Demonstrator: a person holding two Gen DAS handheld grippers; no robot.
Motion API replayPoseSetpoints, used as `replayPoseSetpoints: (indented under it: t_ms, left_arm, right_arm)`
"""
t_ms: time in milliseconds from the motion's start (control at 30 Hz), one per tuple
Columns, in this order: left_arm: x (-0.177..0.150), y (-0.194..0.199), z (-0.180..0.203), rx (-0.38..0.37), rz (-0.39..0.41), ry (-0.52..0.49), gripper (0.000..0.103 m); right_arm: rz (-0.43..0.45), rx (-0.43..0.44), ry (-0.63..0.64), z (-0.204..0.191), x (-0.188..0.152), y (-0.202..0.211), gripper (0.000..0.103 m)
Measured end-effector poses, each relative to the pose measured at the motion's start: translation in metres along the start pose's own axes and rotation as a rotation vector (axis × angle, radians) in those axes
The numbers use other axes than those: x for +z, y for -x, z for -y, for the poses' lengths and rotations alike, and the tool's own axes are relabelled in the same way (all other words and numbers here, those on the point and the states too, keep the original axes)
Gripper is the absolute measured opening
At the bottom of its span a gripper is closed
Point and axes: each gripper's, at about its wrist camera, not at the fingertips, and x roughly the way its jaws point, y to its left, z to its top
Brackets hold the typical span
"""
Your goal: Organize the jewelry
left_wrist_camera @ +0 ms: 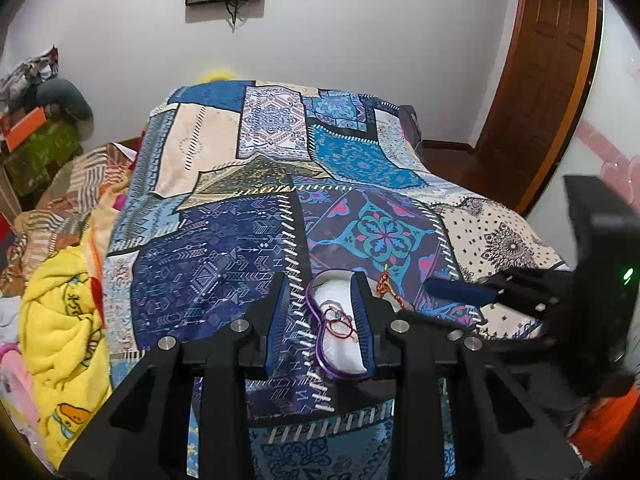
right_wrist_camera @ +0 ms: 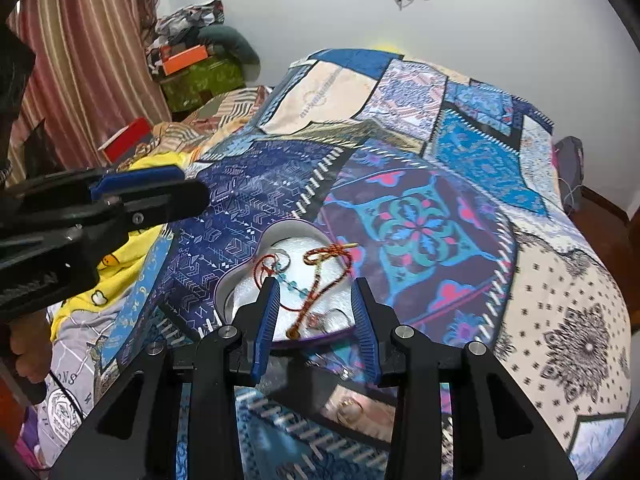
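A heart-shaped jewelry box [right_wrist_camera: 244, 280] with a purple rim and white lining lies open on the patchwork bedspread [right_wrist_camera: 420, 208]. In it lie a red cord bracelet [right_wrist_camera: 264, 268], a blue beaded chain [right_wrist_camera: 292, 284] and an orange braided cord [right_wrist_camera: 328, 256]. My right gripper [right_wrist_camera: 316, 292] is open, its jaws either side of the box's near part, nothing held. My left gripper [left_wrist_camera: 320, 292] is open over the box [left_wrist_camera: 340, 344], where the red cord [left_wrist_camera: 338, 326] shows. The braided cord [left_wrist_camera: 384, 284] lies just beyond the box.
A yellow blanket [left_wrist_camera: 60, 320] and piled clothes lie left of the bed. A green box with an orange lid [right_wrist_camera: 188, 60] stands by the striped curtain [right_wrist_camera: 80, 60]. A wooden door [left_wrist_camera: 540, 80] is at the right. A small ring [right_wrist_camera: 348, 404] lies near the bed's front edge.
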Motion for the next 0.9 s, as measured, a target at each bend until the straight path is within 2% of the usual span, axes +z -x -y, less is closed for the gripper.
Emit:
replayPoseSetpoints:
  t_ms: [233,433,633,900]
  left_arm:
    - [-0.012,0.003,0.014,0.025,-0.025,-0.045,0.035]
    - [-0.031,-0.006,0.028,-0.016,-0.090,-0.044,0.035]
    - [-0.050,-0.024,0.045,-0.060,-0.169,-0.048,0.036]
    - [-0.063,-0.046,0.072,-0.112,-0.230,-0.084,0.036]
  right_arm:
    - [0.027,-0.051,-0.034,0.014,-0.008,0.025,0.034]
    - [0.039,-0.103,-0.083,0.037,-0.022,0.045,0.034]
    - [0.012,-0.148,-0.119,0.061,-0.042,0.056,0.034]
    - [-0.040,-0.151,-0.151,0.077,-0.068,0.056,0.034]
